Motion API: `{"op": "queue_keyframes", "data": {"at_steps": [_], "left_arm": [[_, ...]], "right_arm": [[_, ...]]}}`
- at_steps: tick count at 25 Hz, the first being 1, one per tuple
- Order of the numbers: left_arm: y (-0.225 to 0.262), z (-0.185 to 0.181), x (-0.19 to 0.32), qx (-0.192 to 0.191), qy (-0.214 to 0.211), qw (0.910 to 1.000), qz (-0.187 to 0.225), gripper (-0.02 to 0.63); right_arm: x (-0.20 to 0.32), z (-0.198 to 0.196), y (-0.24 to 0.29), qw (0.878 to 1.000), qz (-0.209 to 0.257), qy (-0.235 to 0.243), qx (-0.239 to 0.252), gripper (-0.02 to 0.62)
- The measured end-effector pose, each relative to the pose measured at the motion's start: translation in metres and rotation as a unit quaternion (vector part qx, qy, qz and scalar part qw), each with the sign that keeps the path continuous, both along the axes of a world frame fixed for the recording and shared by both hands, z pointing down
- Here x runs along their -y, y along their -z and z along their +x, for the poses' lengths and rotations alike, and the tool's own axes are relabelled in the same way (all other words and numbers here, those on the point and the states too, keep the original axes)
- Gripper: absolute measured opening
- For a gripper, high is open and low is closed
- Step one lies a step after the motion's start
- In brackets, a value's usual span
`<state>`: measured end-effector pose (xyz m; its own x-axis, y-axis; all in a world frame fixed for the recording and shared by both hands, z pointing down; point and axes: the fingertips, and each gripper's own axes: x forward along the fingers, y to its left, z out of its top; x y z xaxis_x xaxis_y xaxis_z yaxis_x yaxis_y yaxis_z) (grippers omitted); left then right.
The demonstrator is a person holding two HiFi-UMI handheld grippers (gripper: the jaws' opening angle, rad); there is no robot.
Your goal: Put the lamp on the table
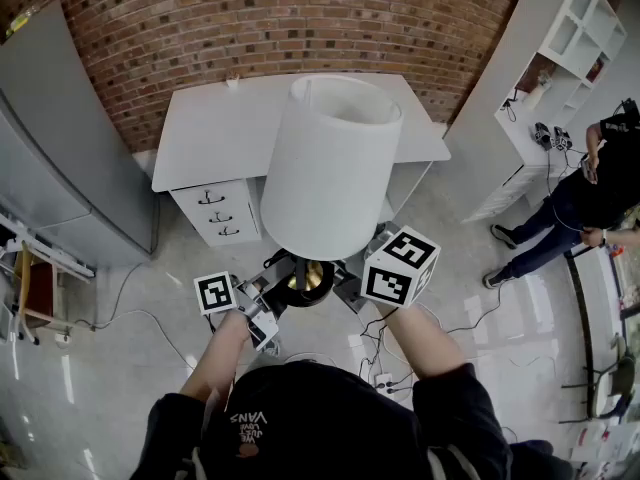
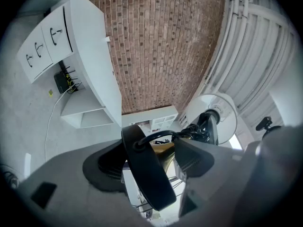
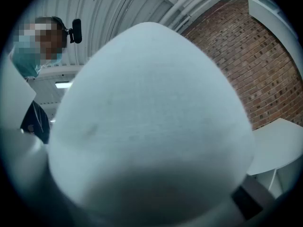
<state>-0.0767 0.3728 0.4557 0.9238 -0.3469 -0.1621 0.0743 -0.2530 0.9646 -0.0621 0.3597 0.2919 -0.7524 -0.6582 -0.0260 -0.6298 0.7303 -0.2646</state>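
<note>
I hold the lamp in the air in front of the white table point(image 1: 215, 128). Its big white shade point(image 1: 325, 168) covers most of the table's middle in the head view. Below it is the black round base point(image 1: 305, 280) with a brass part. My left gripper point(image 1: 262, 308) reaches in from the left. In the left gripper view, the base point(image 2: 149, 178) stands edge-on between the jaws of that gripper point(image 2: 150, 161), which are shut on it, and the shade point(image 2: 215, 117) shows from below. My right gripper point(image 1: 352, 280) reaches under the shade from the right, jaws hidden. The shade point(image 3: 151, 126) fills the right gripper view.
A white drawer unit point(image 1: 220, 213) stands under the table's left end. A grey cabinet point(image 1: 60, 158) is at the left and white shelving point(image 1: 570, 38) at the right. A person point(image 1: 590, 188) stands at the right. Cables point(image 1: 390, 368) lie on the floor by my feet.
</note>
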Motion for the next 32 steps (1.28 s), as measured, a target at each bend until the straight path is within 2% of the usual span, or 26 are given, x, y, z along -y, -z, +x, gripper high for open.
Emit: {"op": "queue_keyframes", "data": {"at_steps": [9,13,18,32], "left_arm": [[-0.009,0.016,0.007,-0.021,0.012,0.9997,-0.007,0.316],[-0.015,0.02,0.027,-0.021,0.018,0.9995,-0.012,0.313],[-0.02,0.024,0.074,-0.028,0.01,0.9994,-0.015,0.313],[-0.014,0.015,0.243,-0.034,-0.02,0.9991,-0.016,0.311]], "right_arm": [[0.007,0.011,-0.01,1.0,-0.002,-0.003,-0.01,0.058],[0.027,0.014,-0.015,1.0,-0.002,-0.009,-0.01,0.06],[0.074,0.017,-0.02,1.0,-0.003,-0.027,-0.014,0.06],[0.241,0.008,-0.013,0.997,-0.001,-0.07,-0.019,0.06]]}}
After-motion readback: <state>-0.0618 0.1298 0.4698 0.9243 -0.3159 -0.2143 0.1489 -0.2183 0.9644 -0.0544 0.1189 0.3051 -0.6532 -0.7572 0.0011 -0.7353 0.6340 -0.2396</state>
